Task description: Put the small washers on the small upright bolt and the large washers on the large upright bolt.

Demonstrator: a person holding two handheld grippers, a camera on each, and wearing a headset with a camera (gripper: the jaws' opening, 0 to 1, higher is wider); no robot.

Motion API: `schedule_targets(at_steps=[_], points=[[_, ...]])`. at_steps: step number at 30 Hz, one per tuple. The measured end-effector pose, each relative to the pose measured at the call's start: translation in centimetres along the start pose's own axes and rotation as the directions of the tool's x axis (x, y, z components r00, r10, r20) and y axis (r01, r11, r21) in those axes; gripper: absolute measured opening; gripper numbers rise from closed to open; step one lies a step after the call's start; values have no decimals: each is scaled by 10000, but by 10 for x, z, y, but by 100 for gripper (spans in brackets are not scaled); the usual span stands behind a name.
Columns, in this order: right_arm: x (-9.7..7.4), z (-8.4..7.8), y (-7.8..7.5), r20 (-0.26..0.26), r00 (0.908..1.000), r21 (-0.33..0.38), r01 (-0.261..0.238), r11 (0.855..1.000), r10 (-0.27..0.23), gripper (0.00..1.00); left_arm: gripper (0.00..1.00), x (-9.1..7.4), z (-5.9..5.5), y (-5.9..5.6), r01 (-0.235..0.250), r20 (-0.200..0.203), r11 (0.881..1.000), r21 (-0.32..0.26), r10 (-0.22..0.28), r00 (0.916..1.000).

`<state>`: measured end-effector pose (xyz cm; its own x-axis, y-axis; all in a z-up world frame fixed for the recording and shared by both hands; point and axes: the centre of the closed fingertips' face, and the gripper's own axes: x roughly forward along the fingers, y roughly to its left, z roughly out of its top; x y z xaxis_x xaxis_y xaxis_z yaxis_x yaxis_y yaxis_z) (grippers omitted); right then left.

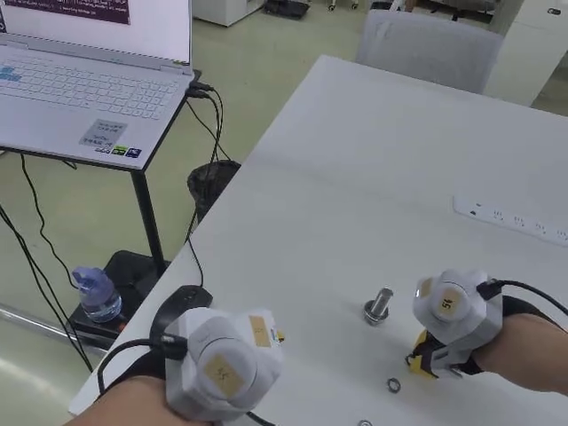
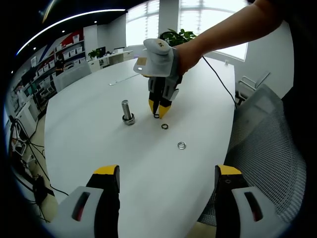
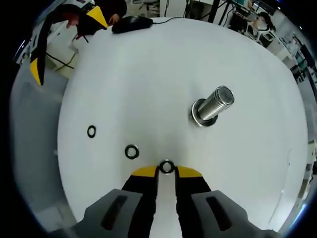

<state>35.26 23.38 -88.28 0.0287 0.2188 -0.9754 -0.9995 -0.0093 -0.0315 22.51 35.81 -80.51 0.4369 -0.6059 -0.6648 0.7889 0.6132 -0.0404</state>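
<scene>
A steel upright bolt (image 1: pixel 379 305) (image 3: pixel 214 105) (image 2: pixel 127 111) stands on the white table (image 1: pixel 355 177) with a washer round its base. My right gripper (image 3: pixel 167 171) (image 1: pixel 417 359) (image 2: pixel 159 110) is just right of the bolt, tips down at the tabletop, shut on a small washer (image 3: pixel 167 167) (image 2: pixel 156 116). Two more loose washers lie flat nearby: one close to the tips (image 3: pixel 131 151) (image 2: pixel 164 126) (image 1: pixel 393 385), one farther off (image 3: pixel 91 131) (image 2: pixel 182 145). My left gripper (image 2: pixel 167 171) (image 1: pixel 222 364) hovers at the table's near edge, jaws wide open with nothing between them.
A laptop (image 1: pixel 89 80) sits on a stand left of the table, with cables and a water bottle (image 1: pixel 96 293) on the floor below. A white power strip (image 1: pixel 510 217) lies at the right. A grey chair (image 1: pixel 426 44) stands at the far end.
</scene>
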Motion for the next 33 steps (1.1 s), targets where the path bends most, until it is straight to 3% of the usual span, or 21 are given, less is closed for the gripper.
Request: schedule_targets(at_steps=[20,26,33], points=[[-1,-1,-1,158,9998,735,75,9973,-87,13,76,-4,-2,-3,-90,-168,10000,4,90,9998],[-15,-4,1,261,9996,1087,90,9940,-119,13,78,-6,1,1,-226,20,9997,-22,226,9997],[-38,-18,1,379,9988,1602,258,9867,-323,13,84,-2,5,1,-276,113,9996,68,275,9996]])
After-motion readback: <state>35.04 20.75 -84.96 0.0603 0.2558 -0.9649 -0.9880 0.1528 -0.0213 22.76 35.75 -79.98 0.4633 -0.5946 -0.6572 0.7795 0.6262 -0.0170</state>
